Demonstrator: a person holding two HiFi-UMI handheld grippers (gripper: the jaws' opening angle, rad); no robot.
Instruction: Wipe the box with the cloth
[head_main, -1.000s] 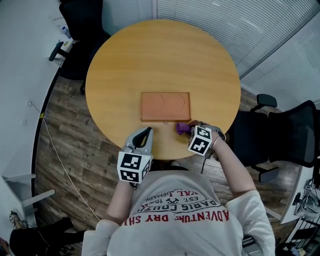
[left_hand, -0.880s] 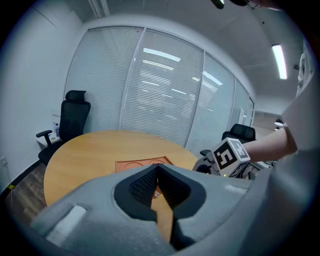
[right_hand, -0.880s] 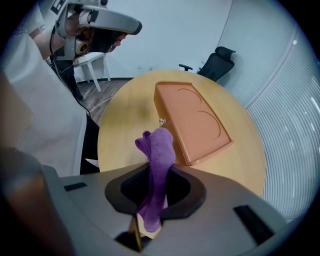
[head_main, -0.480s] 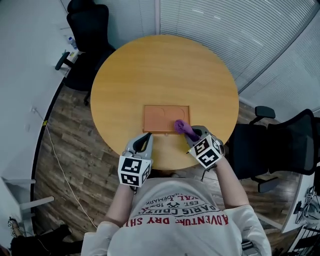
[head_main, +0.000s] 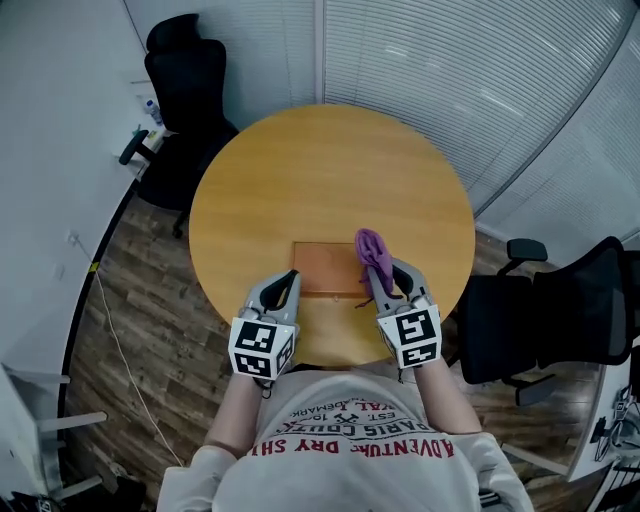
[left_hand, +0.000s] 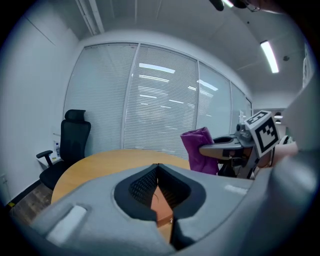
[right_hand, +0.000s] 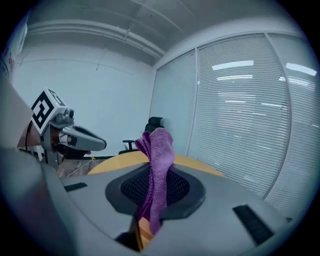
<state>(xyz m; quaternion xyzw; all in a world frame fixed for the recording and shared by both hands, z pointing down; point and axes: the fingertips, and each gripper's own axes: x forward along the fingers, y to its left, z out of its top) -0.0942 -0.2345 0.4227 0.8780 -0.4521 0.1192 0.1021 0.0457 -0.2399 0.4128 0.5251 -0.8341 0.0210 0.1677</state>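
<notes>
A flat orange-brown box lies on the round wooden table, near its front edge. My right gripper is shut on a purple cloth, lifted above the box's right end; the cloth sticks up and hangs down between the jaws in the right gripper view. My left gripper is shut with nothing in it, over the box's left front corner. A sliver of the box shows behind its closed jaws, and the cloth shows at the right.
Black office chairs stand at the table's far left and at its right. Window blinds run behind the table. A thin cable trails on the wood floor at left.
The right gripper has lifted the purple cloth from the table's front edge up over the box's right end. The left gripper moved forward to the box's left front corner.
</notes>
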